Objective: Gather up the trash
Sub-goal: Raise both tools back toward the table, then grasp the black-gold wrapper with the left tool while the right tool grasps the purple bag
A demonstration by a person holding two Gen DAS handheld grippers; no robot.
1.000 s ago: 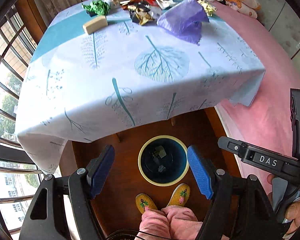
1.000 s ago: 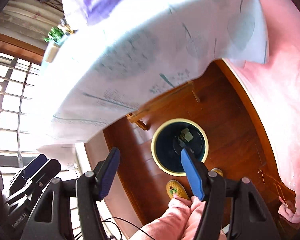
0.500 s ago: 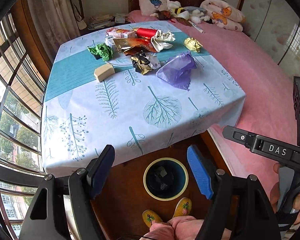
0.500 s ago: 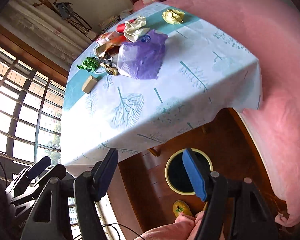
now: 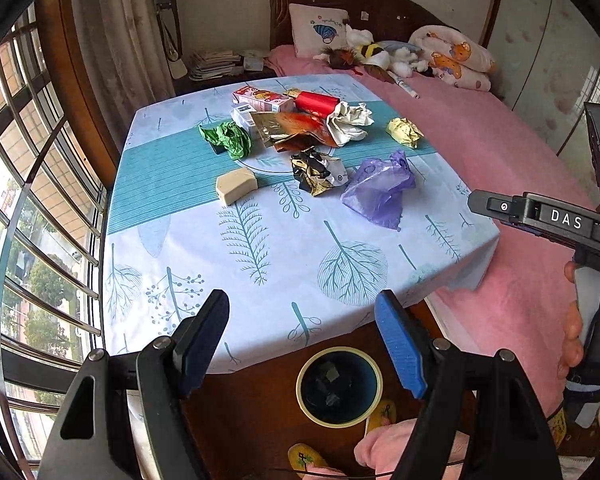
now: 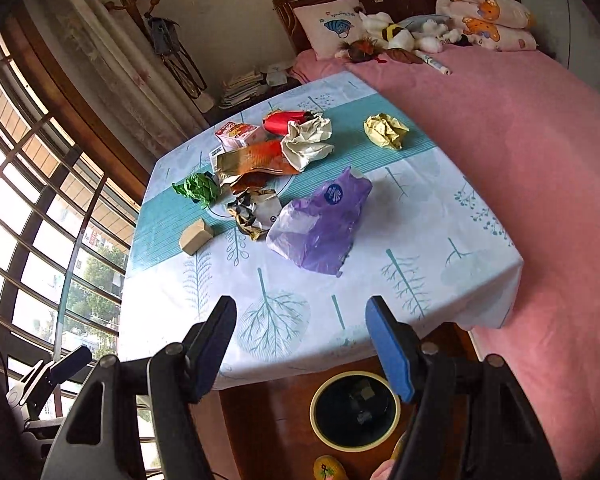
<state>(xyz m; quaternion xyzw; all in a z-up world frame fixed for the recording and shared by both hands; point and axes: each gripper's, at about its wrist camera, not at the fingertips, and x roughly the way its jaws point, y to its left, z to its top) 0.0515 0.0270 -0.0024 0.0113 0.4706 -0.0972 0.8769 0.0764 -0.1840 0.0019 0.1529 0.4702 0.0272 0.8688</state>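
Trash lies on the leaf-print tablecloth [image 5: 260, 256]: a purple plastic bag [image 5: 380, 192] [image 6: 320, 228], a crumpled foil wrapper [image 5: 316, 170] [image 6: 254, 210], green paper [image 5: 228, 140] [image 6: 198, 188], white paper [image 5: 348, 122] [image 6: 308, 140], a yellow paper ball [image 5: 404, 132] [image 6: 386, 130], a tan block [image 5: 236, 186] [image 6: 196, 236] and a red roll [image 5: 316, 104]. A round bin [image 5: 340, 386] [image 6: 356, 410] stands on the floor below the table's near edge, with scraps inside. My left gripper [image 5: 302, 338] and right gripper [image 6: 300, 350] hover open and empty above that edge.
A pink bed [image 6: 520, 152] with pillows and soft toys runs along the table's right side. Barred windows [image 5: 28, 200] are on the left. A pink carton [image 5: 262, 98] and an orange foil pouch [image 6: 252, 160] sit among the trash. A person's slippers [image 5: 304, 458] are by the bin.
Both grippers have risen and tilted up from over the bin; the tabletop and its trash now fill the views and the bin has dropped to the bottom.
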